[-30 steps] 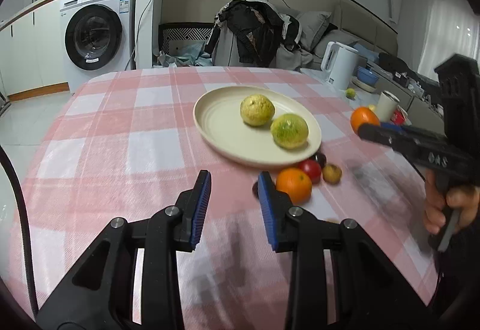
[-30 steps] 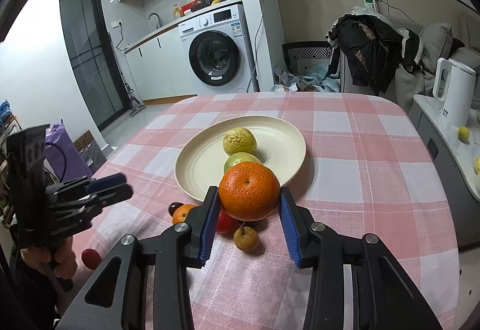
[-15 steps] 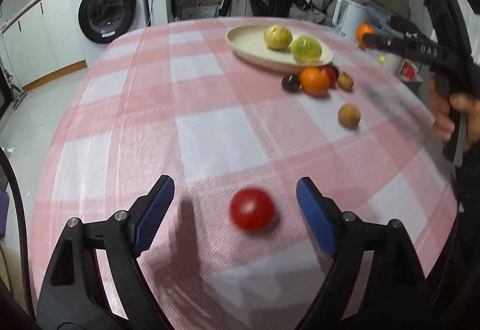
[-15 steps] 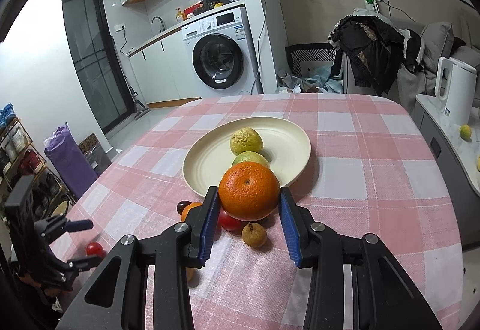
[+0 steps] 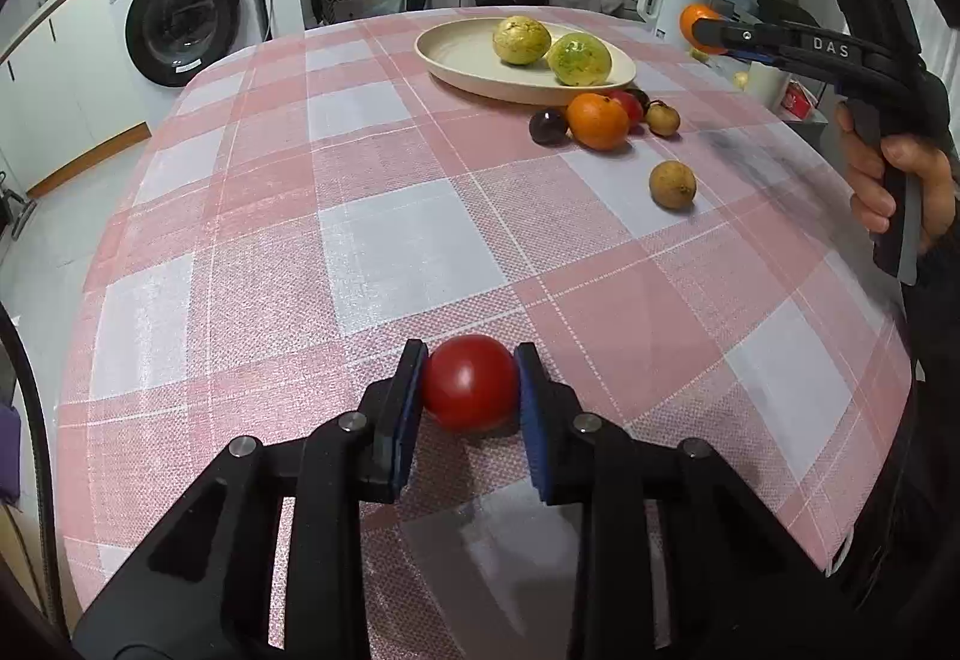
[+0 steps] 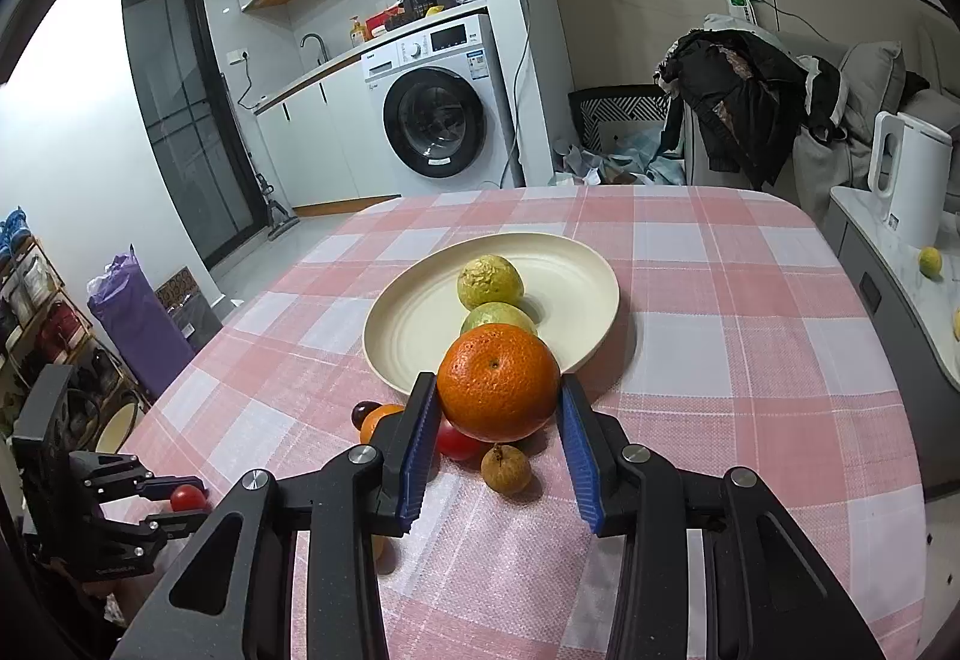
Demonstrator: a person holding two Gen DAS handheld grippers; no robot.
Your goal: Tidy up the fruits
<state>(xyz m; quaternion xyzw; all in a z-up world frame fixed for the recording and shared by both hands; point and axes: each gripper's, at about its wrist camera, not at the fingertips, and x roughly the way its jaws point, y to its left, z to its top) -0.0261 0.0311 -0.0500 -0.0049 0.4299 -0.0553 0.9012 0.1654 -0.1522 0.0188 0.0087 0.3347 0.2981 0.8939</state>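
A red tomato sits on the tabletop, clamped by the left tool. A large orange is held aloft in the right tool. Two yellow-green fruits lie on the cream plate; smaller fruits cluster beside it.

Left gripper: low over table near its front edge, pointing fwd, blue pads pressed on both sides of red tomato, clamped snug, no gap. Seen from right wrist cam at far lower left, tilted a bit, tomato pinched at tips.

Right gripper: raised above table, level, aimed fwd, pads squeezing large orange at its widest part; fruit carried clear of cloth. From left wrist cam: reaches in from right edge w/ orange at tips, bare hand wrapped round pistol-style handle, fingers curled on trigger, dark sleeve behind wrist.
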